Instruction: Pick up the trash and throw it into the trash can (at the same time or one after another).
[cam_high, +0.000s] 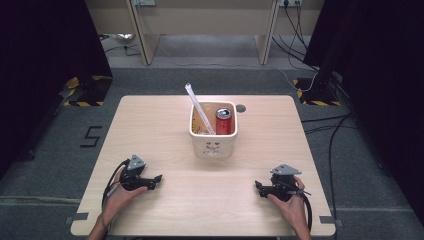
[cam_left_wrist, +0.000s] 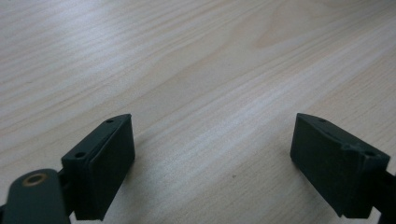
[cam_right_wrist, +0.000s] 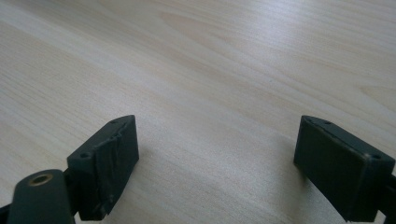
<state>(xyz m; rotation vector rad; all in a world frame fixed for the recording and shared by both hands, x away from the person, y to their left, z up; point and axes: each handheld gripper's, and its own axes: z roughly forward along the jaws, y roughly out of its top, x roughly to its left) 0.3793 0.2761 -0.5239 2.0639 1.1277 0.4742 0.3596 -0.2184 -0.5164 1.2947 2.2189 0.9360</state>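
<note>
Both claws wide and empty: left gripper (cam_high: 159, 178) near-left, right gripper (cam_high: 258, 186) near-right on the table (cam_high: 150, 130), well apart from the far white bin (cam_high: 213, 145).

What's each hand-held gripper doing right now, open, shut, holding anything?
Left hand-held gripper: open, empty, over bare table.
Right hand-held gripper: open, empty, over bare table.

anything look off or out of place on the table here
Little stands out. The white tube leans askew out of the cream bin beside the upright red can. The right gripper shows a chipped, ragged pad on one of its fingers. No spills on the table.
</note>
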